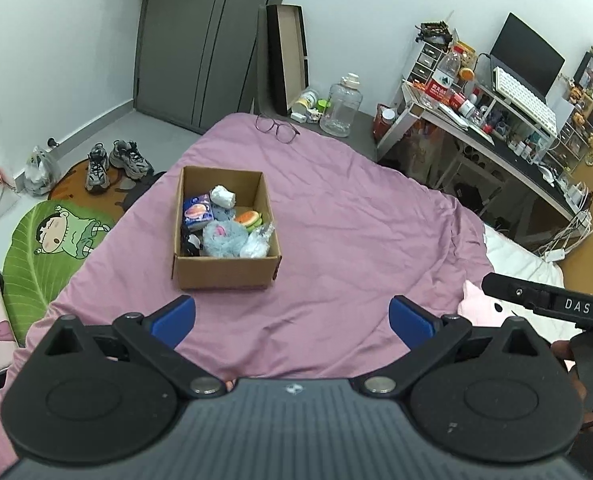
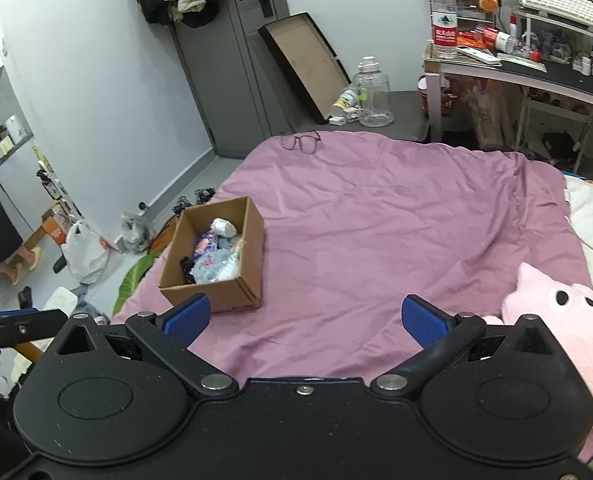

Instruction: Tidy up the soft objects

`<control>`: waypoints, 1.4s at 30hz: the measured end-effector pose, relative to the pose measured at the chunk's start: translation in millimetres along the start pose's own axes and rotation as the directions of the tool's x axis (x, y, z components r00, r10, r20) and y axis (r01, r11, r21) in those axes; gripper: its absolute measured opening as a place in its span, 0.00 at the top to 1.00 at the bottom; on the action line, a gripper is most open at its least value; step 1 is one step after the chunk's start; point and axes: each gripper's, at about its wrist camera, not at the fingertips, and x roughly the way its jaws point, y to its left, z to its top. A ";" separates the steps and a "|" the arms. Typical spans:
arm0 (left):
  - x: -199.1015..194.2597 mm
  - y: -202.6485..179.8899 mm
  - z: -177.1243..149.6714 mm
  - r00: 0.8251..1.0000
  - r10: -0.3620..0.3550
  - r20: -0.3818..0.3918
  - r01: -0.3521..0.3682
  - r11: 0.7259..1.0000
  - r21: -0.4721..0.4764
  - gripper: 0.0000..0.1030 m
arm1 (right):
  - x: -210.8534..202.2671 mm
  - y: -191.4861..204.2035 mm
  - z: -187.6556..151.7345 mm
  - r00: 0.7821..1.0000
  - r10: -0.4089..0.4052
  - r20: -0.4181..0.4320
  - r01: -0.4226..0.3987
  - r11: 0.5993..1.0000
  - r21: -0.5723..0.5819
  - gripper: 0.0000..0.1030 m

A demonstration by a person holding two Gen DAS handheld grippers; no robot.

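A wrinkled pink quilt (image 1: 336,208) is covering the bed and filling the near and middle ground of both wrist views. The left gripper (image 1: 292,320) is hovering over its near edge with blue fingers (image 1: 174,318) spread wide and nothing between them; the right gripper (image 2: 306,318) is hanging likewise, fully parted and empty, and its black body is poking into the left view at 3 o'clock. A pink plush toy (image 2: 564,320) is lying on the quilt at 3 o'clock of the right gripper, just beside its right finger.

Ahead of the left gripper at 12 o'clock, an open cardboard box (image 1: 224,276) is sitting on the quilt, holding soft things: a fluffy blue plush (image 1: 222,238), a white roll (image 1: 223,196), a planet-print pack (image 1: 196,211) and a burger-like toy (image 1: 248,218) (others are too jumbled to name). From the right gripper the box is lying toward 11 o'clock.

Bare quilt is stretching between box and plush toy. Glasses (image 1: 277,128) are resting at the far edge. Beyond, a clear jug (image 1: 341,106) is standing on the grey floor, sneakers (image 1: 116,162) at 10 o'clock, a cluttered desk (image 1: 512,140) at 2 o'clock, a grey door (image 1: 200,40) farthest.
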 end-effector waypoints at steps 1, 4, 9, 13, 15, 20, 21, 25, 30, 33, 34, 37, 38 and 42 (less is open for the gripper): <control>-0.4 1.1 -0.8 1.000 0.003 0.000 -0.003 1.000 -0.007 0.01 | -0.7 0.3 -1.4 1.000 -0.008 -0.002 0.008 1.000 -0.005 0.00; -1.4 4.7 -3.7 1.000 -0.003 0.001 0.003 0.999 -0.034 0.01 | -3.1 0.8 -6.0 1.000 -0.026 -0.003 0.026 1.000 0.001 0.00; -1.5 -3.7 -6.1 1.000 -0.005 0.007 0.005 1.000 -0.007 0.01 | -3.2 4.0 -13.0 0.999 -0.049 -0.021 0.049 0.999 -0.003 0.00; -2.4 -9.6 -8.4 1.000 0.007 0.006 -0.007 1.000 0.023 0.01 | -4.1 4.4 -14.2 0.998 -0.053 -0.018 0.053 0.999 -0.007 0.00; -1.8 -11.9 -9.1 1.000 0.013 0.001 -0.013 0.999 0.032 0.01 | -3.5 3.5 -14.4 0.998 -0.053 -0.020 0.053 0.999 -0.003 0.00; -0.9 -16.2 -8.6 0.999 0.041 -0.005 -0.041 0.998 0.047 0.01 | -1.0 2.8 -14.7 0.998 -0.057 -0.025 0.056 0.998 -0.011 0.00; -0.3 -15.5 -8.2 0.999 0.043 -0.009 -0.043 0.998 0.047 0.01 | -0.4 2.2 -14.8 0.998 -0.056 -0.026 0.055 0.998 -0.012 0.00; 1.5 -14.9 -7.8 0.999 0.051 -0.016 -0.050 0.998 0.044 0.01 | 1.5 -1.6 -15.6 0.999 -0.045 -0.028 0.045 0.999 -0.007 0.00; 4.1 -15.8 -6.6 0.998 0.052 -0.027 -0.051 0.998 0.039 0.01 | 5.1 -2.9 -14.9 0.998 -0.043 -0.042 0.042 0.999 -0.016 0.00; 6.6 -18.4 -5.9 0.998 0.054 -0.037 -0.052 0.998 0.046 0.01 | 7.7 -3.8 -14.9 0.997 -0.055 -0.053 0.054 0.998 -0.022 0.00; 6.7 -18.8 -5.8 0.998 0.057 -0.037 -0.055 0.997 0.047 0.01 | 8.1 -4.0 -15.0 0.997 -0.057 -0.054 0.056 0.998 -0.024 0.00; 7.4 -19.1 -5.9 0.997 0.060 -0.040 -0.058 0.997 0.048 0.01 | 8.9 -4.1 -15.0 0.997 -0.054 -0.053 0.053 0.998 -0.022 0.00; 7.1 -19.3 -6.1 0.997 0.063 -0.041 -0.061 0.997 0.051 0.01 | 9.1 -4.0 -14.9 0.997 -0.053 -0.054 0.051 0.998 -0.023 0.00; 5.9 -20.6 -7.0 0.996 0.078 -0.038 -0.076 0.995 0.059 0.01 | 11.0 -4.0 -14.6 0.997 -0.050 -0.051 0.049 0.999 -0.025 0.00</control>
